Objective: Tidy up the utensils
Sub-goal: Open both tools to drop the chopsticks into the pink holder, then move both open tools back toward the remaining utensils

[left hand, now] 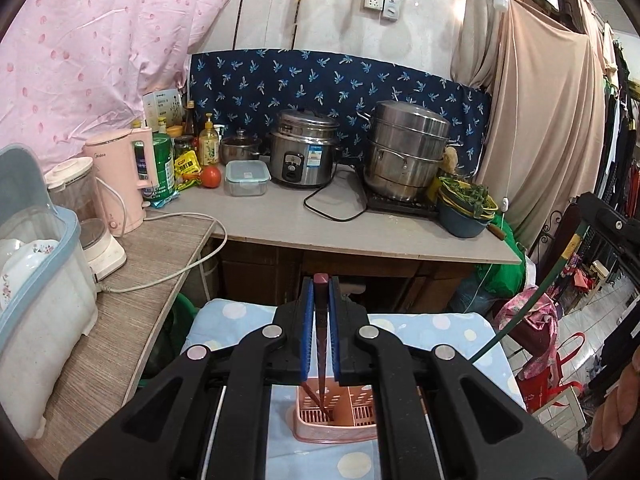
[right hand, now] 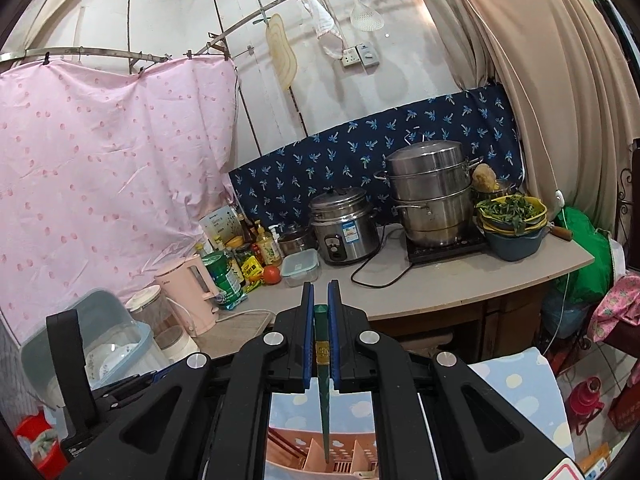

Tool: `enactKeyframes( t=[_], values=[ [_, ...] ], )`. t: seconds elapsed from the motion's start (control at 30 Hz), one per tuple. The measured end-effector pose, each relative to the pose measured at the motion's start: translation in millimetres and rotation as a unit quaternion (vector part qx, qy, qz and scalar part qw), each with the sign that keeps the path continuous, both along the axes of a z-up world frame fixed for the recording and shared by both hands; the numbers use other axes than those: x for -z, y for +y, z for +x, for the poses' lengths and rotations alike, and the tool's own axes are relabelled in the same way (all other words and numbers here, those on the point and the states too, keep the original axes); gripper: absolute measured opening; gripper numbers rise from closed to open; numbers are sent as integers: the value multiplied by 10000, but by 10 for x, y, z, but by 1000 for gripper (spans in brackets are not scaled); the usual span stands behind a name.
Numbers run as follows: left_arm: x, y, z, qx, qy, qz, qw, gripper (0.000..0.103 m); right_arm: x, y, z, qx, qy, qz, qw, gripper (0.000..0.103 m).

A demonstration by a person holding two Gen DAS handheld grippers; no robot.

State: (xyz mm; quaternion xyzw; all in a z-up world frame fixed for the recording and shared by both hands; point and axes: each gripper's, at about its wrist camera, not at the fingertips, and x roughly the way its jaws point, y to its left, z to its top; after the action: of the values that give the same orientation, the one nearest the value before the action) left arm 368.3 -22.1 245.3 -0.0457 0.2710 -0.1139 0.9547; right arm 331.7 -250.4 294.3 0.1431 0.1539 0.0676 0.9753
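My left gripper (left hand: 321, 284) is shut on a dark red chopstick (left hand: 321, 320) that points down into a pink slotted utensil holder (left hand: 340, 416) on a blue dotted cloth; another red chopstick leans in the same compartment. My right gripper (right hand: 321, 288) is shut on a green chopstick (right hand: 323, 380) with a gold band. Its tip hangs over the pink utensil holder (right hand: 320, 456), whose dividers show below. The other gripper's black body (right hand: 80, 360) shows at the left of the right wrist view.
A grey counter (left hand: 280, 220) holds a rice cooker (left hand: 304, 152), a steel steamer pot (left hand: 408, 148), a clear food box (left hand: 246, 178), bottles and a bowl of greens (left hand: 466, 200). A pink kettle (left hand: 120, 176) and a dish bin (left hand: 36, 264) stand on the left shelf.
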Motion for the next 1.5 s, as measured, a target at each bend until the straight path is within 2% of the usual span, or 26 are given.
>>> enactKeyframes(
  t=[0.13, 0.33, 0.47, 0.53, 0.6, 0.63, 0.7, 0.9, 0.97, 1.17, 1.5],
  values=[
    [106, -5, 16, -2, 112, 38, 9999, 7, 276, 45, 95, -4, 219, -64, 9997, 7],
    [304, 19, 36, 18, 359, 76, 9993, 7, 819, 58, 230, -39, 823, -125, 9965, 7],
    [421, 64, 15, 21, 477, 48, 9988, 7, 1031, 49, 230, 0, 1102, -179, 9938, 7],
    [443, 70, -18, -8, 481, 93, 9988, 16, 1063, 32, 187, 44, 1134, -151, 9934, 13],
    [435, 94, -68, -78, 428, 88, 9990, 48, 1055, 14, 125, 75, 1134, -139, 9934, 18],
    [417, 110, -103, -130, 364, 90, 9992, 52, 1057, 13, 95, 84, 1125, -130, 9935, 21],
    [377, 129, -190, -147, 235, 136, 9995, 54, 1037, -1, 10, 112, 1089, -111, 9939, 29],
    [303, 187, -526, -199, 67, 299, 9993, 72, 977, 3, -407, 58, 1075, -127, 9941, 40],
    [314, 212, -650, -212, 68, 343, 9992, 77, 1009, 6, -581, 31, 1152, -130, 9932, 42],
    [584, 311, -1134, -208, 289, 551, 9978, 79, 1338, 96, -1197, -39, 1516, -330, 9879, 42],
    [1310, 492, -1934, -265, 774, 827, 9932, 79, 2069, 259, -2092, -64, 2248, -568, 9727, 42]
  ],
)
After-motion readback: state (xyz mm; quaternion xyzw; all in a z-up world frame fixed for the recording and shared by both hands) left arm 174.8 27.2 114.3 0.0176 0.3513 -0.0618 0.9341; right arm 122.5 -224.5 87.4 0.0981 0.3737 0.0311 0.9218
